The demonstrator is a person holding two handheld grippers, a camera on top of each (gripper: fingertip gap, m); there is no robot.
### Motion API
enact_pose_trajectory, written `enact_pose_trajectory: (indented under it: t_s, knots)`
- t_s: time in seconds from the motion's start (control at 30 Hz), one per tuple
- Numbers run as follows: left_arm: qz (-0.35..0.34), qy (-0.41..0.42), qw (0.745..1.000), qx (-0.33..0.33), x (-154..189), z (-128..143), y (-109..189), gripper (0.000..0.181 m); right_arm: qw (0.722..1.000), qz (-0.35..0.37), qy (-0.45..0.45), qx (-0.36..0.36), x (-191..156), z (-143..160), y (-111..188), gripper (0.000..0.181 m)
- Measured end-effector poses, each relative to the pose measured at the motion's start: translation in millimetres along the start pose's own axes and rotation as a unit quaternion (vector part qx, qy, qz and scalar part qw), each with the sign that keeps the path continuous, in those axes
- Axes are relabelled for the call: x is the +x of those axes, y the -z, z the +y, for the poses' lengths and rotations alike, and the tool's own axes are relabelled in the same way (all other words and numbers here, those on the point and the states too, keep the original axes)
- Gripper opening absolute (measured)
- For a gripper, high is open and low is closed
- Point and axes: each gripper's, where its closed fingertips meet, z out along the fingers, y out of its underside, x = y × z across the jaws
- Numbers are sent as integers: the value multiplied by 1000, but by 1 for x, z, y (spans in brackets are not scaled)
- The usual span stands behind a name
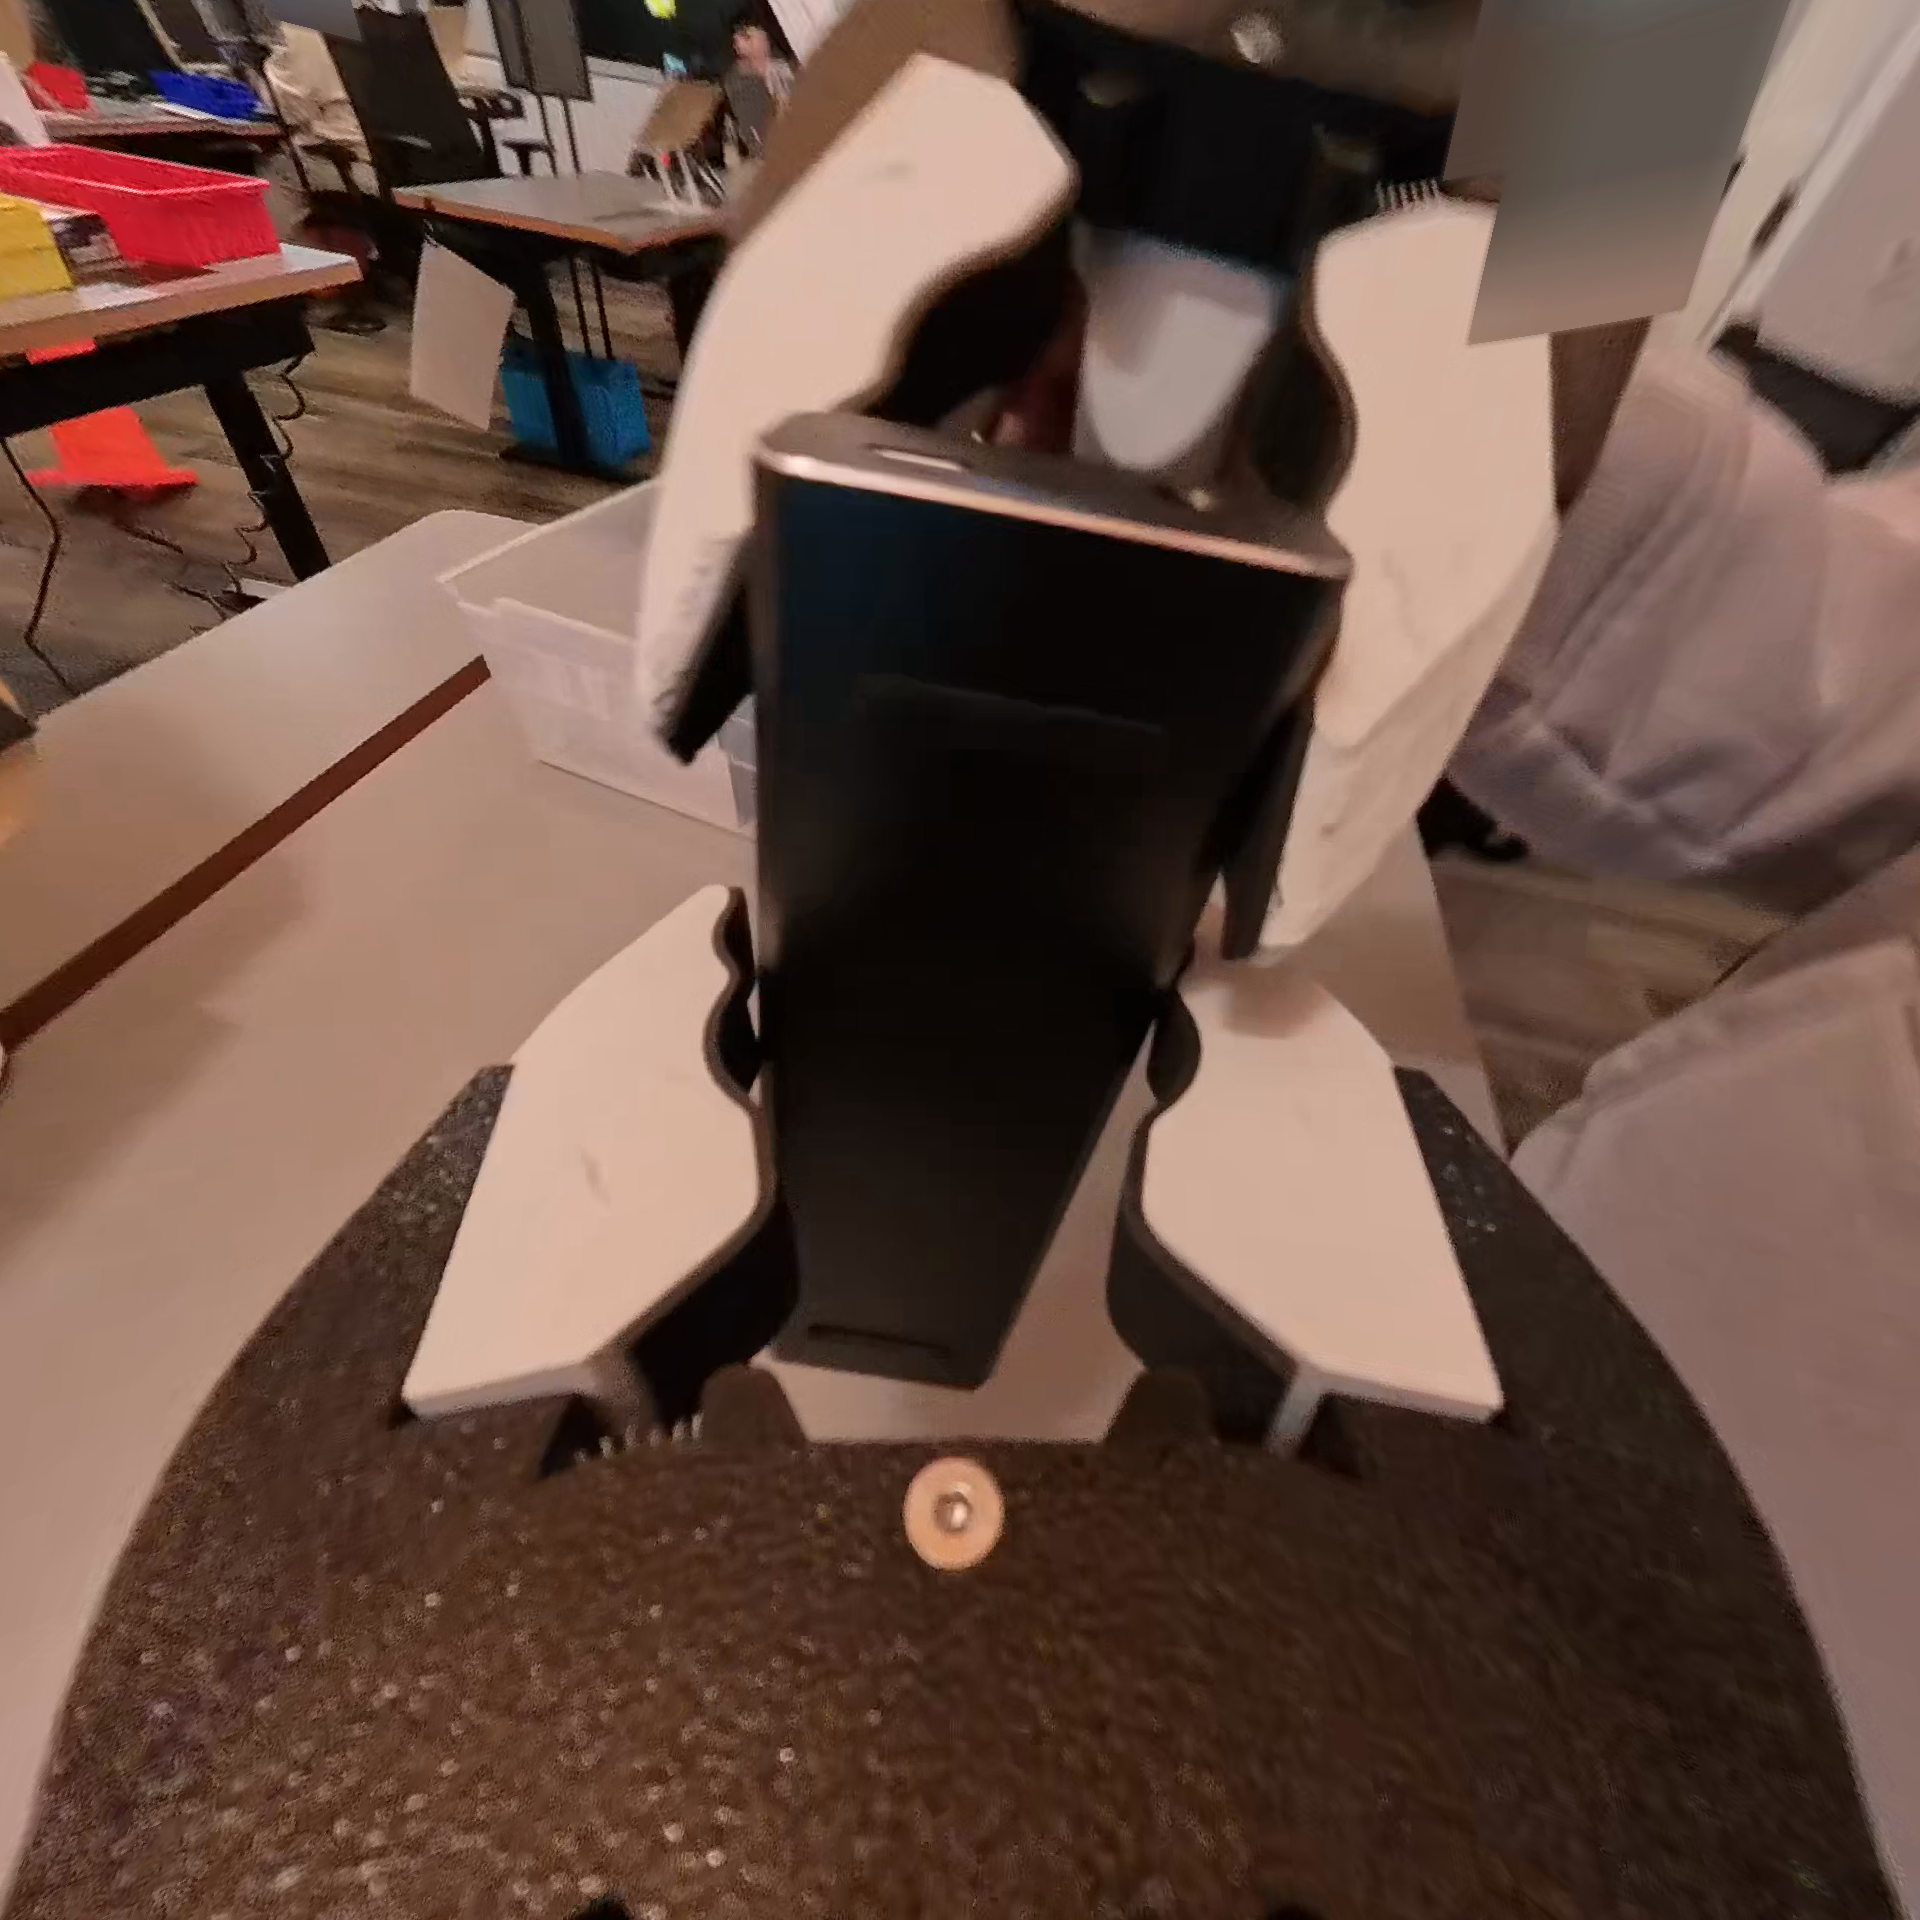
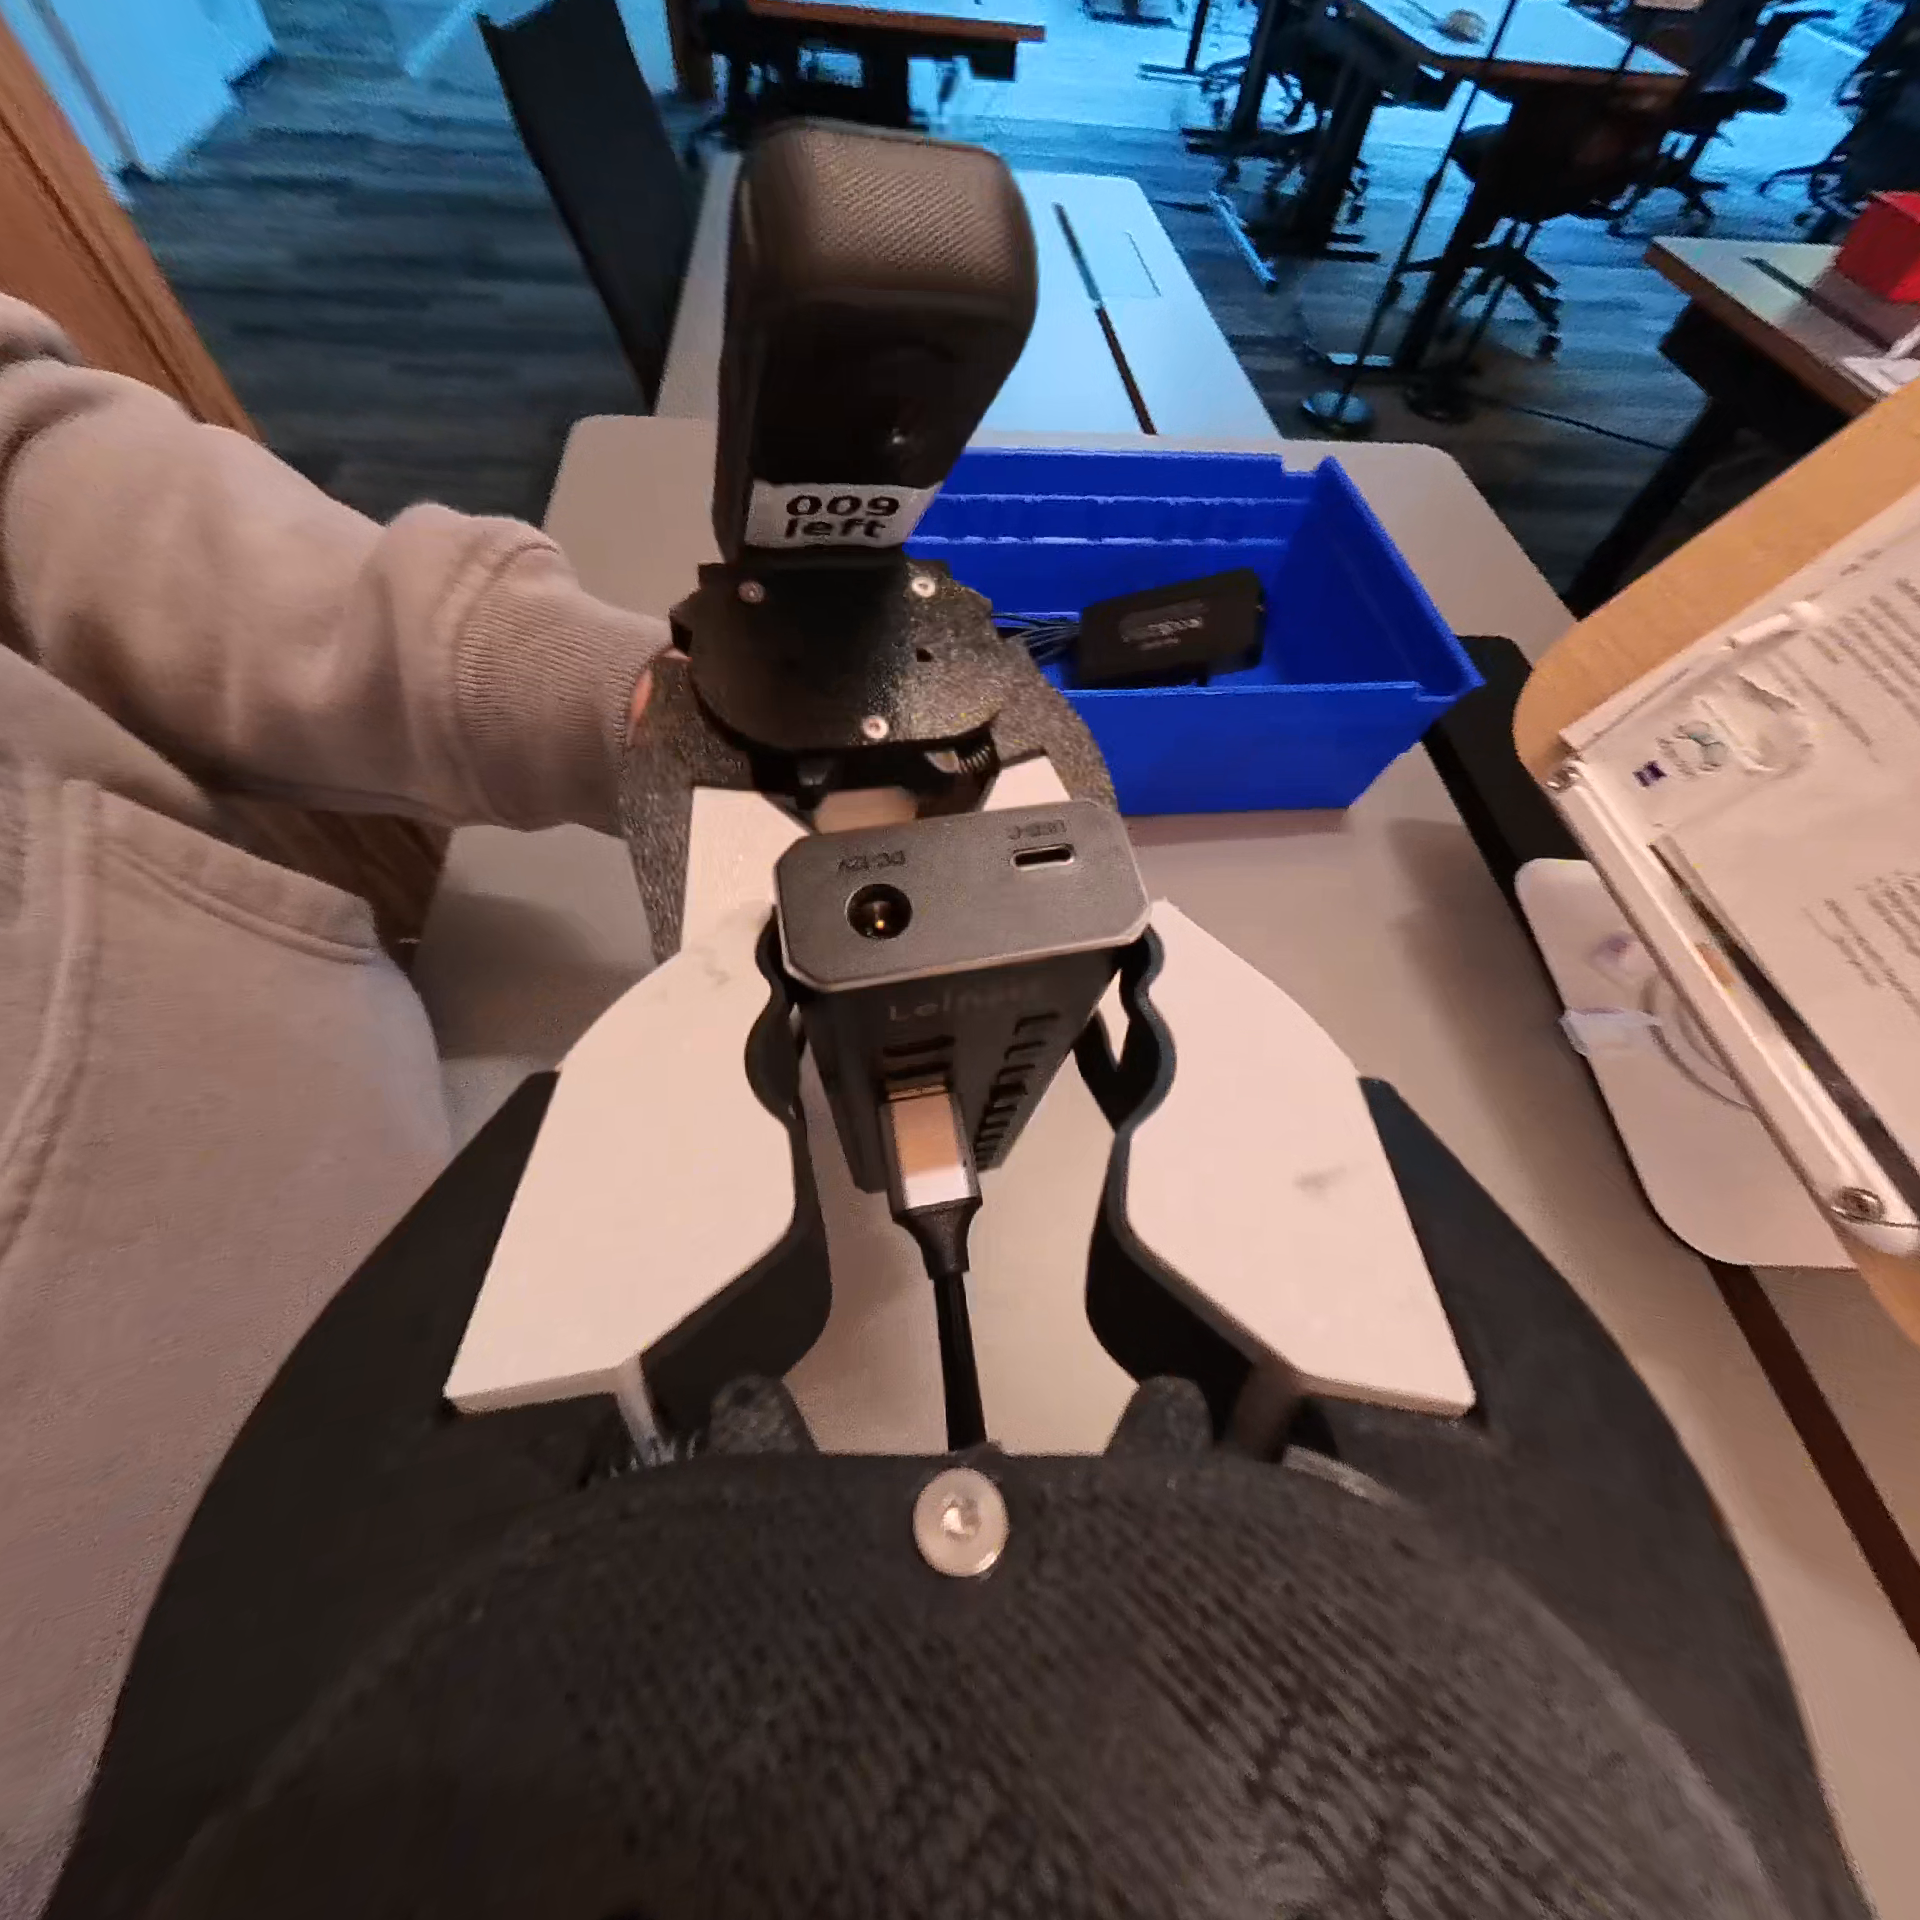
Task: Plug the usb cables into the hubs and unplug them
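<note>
A black USB hub (image 1: 1018, 883) is held in the air between both grippers. My left gripper (image 1: 956, 966) is shut on its near end. My right gripper (image 2: 956, 966) has its fingers closed against the sides of the hub (image 2: 966, 904). Its end face, with a round socket and a small slot, points up. A silver USB plug (image 2: 925, 1143) sits in a port on the hub's side. Its black cable (image 2: 956, 1351) runs back under my right gripper. In the left wrist view the right gripper's white fingers (image 1: 831, 364) flank the hub's far end.
A blue bin (image 2: 1299, 748) behind the hub holds another black hub (image 2: 1169, 623) with cables. A clipboard with papers (image 2: 1766, 831) lies at the right table edge. A white bin (image 1: 582, 665) stands on the table (image 1: 312, 987). A person's sleeve (image 2: 312, 675) is at the left.
</note>
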Motion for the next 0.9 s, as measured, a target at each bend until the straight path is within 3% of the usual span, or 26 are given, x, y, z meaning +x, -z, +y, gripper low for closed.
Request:
enact_pose_trajectory:
  t_s: [0.13, 0.4, 0.53, 0.7, 0.9]
  knots:
    - [0, -23, 1000, -5, 0, 6, 2, 74, 1000, -4, -13, 8, 2, 0, -3, 61]
    - [-21, -51, 997, -61, -7, 30, 0, 66, 998, -9, 10, -58, -1, 15, -14, 61]
    - [-19, -31, 999, -2, -8, 26, 2, 65, 998, 1, -15, -61, 1, 16, -16, 60]
    - [-18, -4, 999, 51, -12, 20, 17, 64, 1000, 8, -9, -19, -5, 17, 4, 51]
    - [9, -9, 997, 78, -3, 17, 20, 64, 997, -8, -71, 4, -3, 28, 9, 34]
